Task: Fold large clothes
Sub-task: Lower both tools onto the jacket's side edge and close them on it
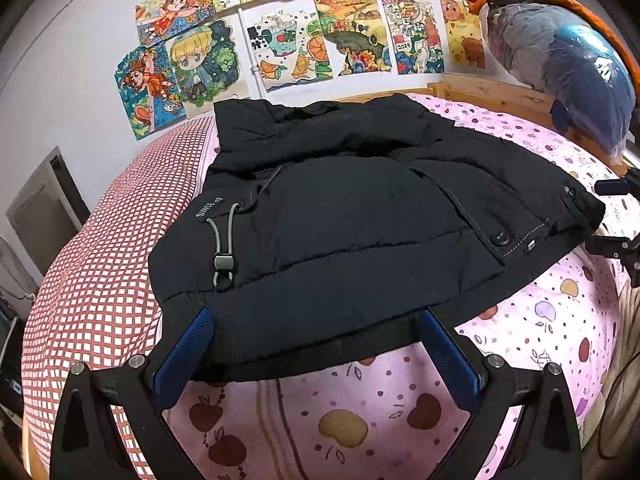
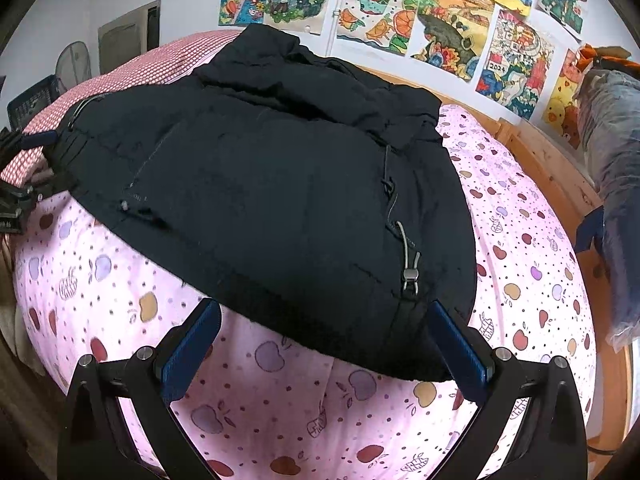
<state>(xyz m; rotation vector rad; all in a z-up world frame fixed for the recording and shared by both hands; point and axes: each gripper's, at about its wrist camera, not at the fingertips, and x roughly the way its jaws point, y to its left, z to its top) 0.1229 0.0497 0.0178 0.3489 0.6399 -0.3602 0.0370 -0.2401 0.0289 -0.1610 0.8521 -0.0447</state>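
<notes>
A black padded jacket [image 1: 352, 220] lies folded in a thick bundle on the pink apple-print bed cover [image 1: 360, 412]. Its grey drawcord toggle [image 1: 224, 260] faces up. My left gripper [image 1: 316, 332] is open, its blue pads straddling the jacket's near hem. In the right wrist view the same jacket [image 2: 260, 200] fills the middle, with the toggle [image 2: 410, 272] near its right corner. My right gripper [image 2: 324, 324] is open too, its pads either side of the near hem, holding nothing. The right gripper's black frame [image 1: 616, 240] shows at the jacket's far corner.
A red checked quilt [image 1: 100, 264] covers the left of the bed. A wooden bed rail [image 1: 492, 92] runs at the back right below a plastic-wrapped blue bundle [image 1: 568, 64]. Colourful drawings [image 1: 300, 36] cover the wall. A dark crate [image 2: 32, 104] and a fan [image 2: 72, 64] stand far left.
</notes>
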